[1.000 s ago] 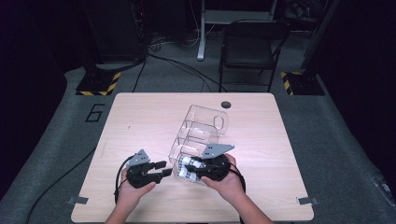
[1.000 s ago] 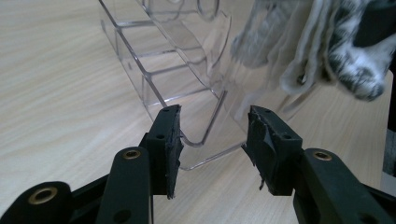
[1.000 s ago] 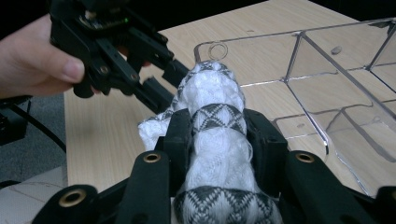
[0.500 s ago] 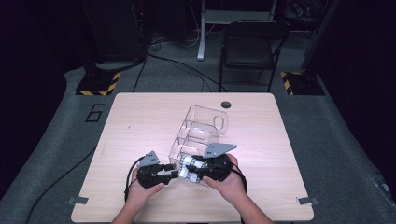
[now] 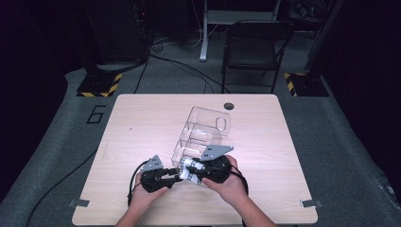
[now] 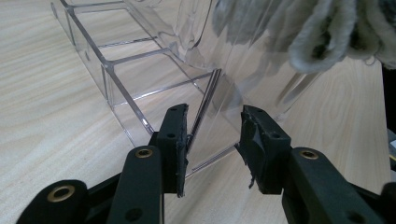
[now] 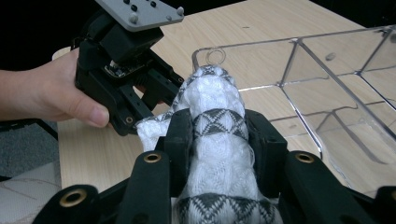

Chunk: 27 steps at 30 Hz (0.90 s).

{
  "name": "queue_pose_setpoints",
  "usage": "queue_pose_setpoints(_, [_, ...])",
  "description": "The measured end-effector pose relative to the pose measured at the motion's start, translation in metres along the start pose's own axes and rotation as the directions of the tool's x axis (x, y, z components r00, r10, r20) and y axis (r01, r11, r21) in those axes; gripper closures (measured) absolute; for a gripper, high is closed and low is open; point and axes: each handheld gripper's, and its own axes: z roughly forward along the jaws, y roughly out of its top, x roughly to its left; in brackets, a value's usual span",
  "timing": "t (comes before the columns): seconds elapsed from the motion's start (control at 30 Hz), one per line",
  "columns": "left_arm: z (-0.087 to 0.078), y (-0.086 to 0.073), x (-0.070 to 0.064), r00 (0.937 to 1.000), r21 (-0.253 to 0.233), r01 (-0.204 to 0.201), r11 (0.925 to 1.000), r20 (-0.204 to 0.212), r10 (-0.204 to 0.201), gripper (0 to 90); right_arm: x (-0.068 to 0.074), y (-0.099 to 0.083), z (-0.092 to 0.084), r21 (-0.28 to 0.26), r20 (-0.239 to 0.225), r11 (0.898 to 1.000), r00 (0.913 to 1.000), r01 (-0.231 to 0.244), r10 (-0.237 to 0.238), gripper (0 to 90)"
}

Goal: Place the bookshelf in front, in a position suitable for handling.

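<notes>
A rolled white knitted sock with a grey diamond pattern point(image 7: 217, 154) sits squeezed between the two black jaws of the right gripper point(image 7: 219, 140), its rounded end poking out past the jaw tips toward the near corner of the clear plastic compartment organiser point(image 7: 327, 88). In the high view the sock point(image 5: 188, 169) lies low over the light wooden counter point(image 5: 142, 123), right at the near end of the organiser point(image 5: 203, 135) and between the two grippers. The right gripper point(image 5: 201, 171) is clamped on it; its jaws have just been closing around the sock. The left gripper point(image 5: 174, 178) comes in from the opposite side, its tips just beside the sock, and its jaws have been narrowing to a middling gap. In the left gripper view that gripper point(image 6: 215, 140) stands partly apart with a thin clear wall of the organiser point(image 6: 140, 65) rising between the jaws, the left pad close against the wall's edge; whether it presses on it I cannot tell. The sock point(image 6: 322, 32) hangs blurred at the upper right, beyond the plastic. Both hands come from the near edge of the counter, the left hand point(image 5: 146, 191) and the right hand point(image 5: 229, 187) wrapped around their gripper bodies, jaws pointing inward toward each other.
</notes>
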Motion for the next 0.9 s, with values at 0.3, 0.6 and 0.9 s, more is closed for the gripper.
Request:
queue_pose_setpoints(0.3, [-0.001,0.000,0.000,0.9994,0.009,-0.034,0.9994,-0.003,0.034,62.9,0.008,0.028,0.033,0.115,0.016,0.993,0.9998,0.011,-0.013,66.7])
queue_pose_setpoints(0.6, [0.004,0.002,-0.010,0.9982,0.033,-0.057,0.9978,-0.014,0.058,67.7,0.005,0.025,0.022,0.156,-0.010,0.987,0.9995,0.032,-0.031,65.6])
queue_pose_setpoints(0.9, [0.004,0.003,-0.012,0.9970,0.049,-0.077,0.9958,-0.008,0.077,69.7,-0.001,0.010,0.004,0.127,-0.014,0.989,0.9966,0.082,-0.081,65.4])
